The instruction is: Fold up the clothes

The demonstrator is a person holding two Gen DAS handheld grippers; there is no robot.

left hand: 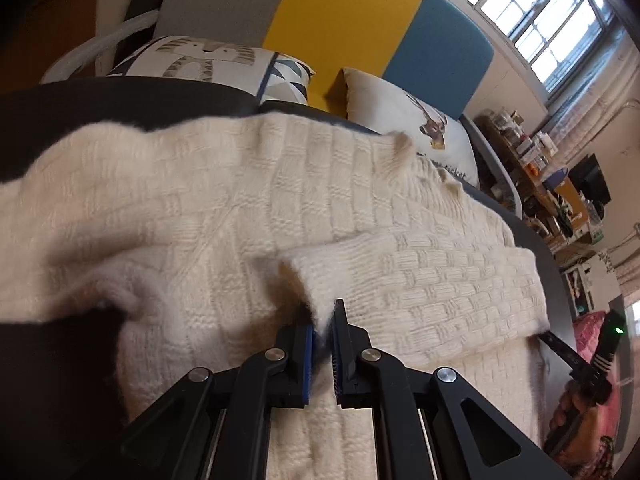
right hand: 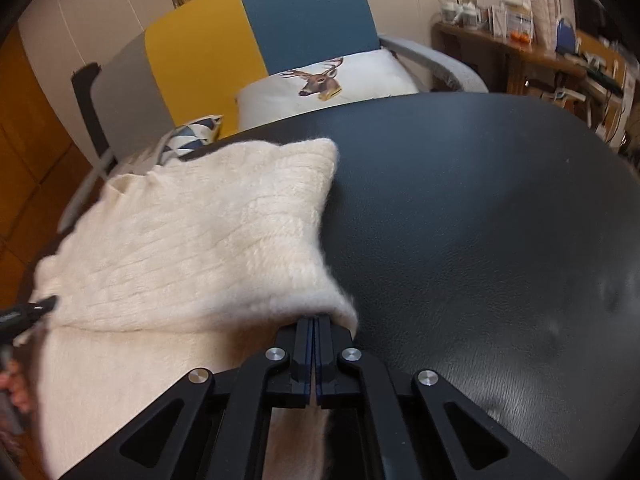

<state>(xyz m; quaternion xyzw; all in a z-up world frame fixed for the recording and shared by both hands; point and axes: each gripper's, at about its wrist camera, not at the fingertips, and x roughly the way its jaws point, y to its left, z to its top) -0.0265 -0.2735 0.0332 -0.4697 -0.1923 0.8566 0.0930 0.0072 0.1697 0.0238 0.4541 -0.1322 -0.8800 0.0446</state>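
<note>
A cream knitted sweater lies on a dark table. In the left wrist view my left gripper is shut on a folded edge of the sweater, with knit pinched between its blue pads. In the right wrist view my right gripper is shut on the sweater's near right corner, which is lifted and folded over the lower layer. The right gripper also shows at the far right of the left wrist view, and the left gripper's tip shows at the left edge of the right wrist view.
A sofa with grey, yellow and blue back panels stands behind the table, with a deer cushion and patterned cushions. A cluttered wooden desk is at the right, and a window above it.
</note>
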